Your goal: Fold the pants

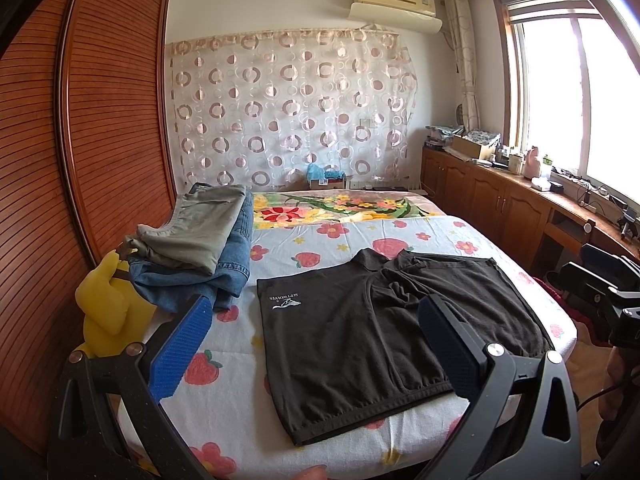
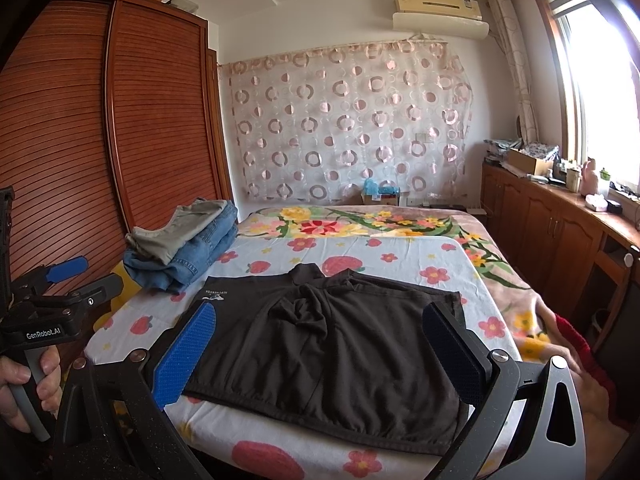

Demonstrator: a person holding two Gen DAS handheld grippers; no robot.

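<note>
Black pants (image 1: 384, 336) laid flat on bed (image 1: 224, 400), waistband nearest, long axis left-right; left claw (image 1: 316, 344) and right claw (image 2: 320, 352) held apart, empty.

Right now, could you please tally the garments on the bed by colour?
Dark brown garment, spread flat on the strawberry sheet: 1
Blue denim, folded at the bottom of the stack: 1
Grey-green garment, folded on top of the denim: 1
Total: 3
</note>
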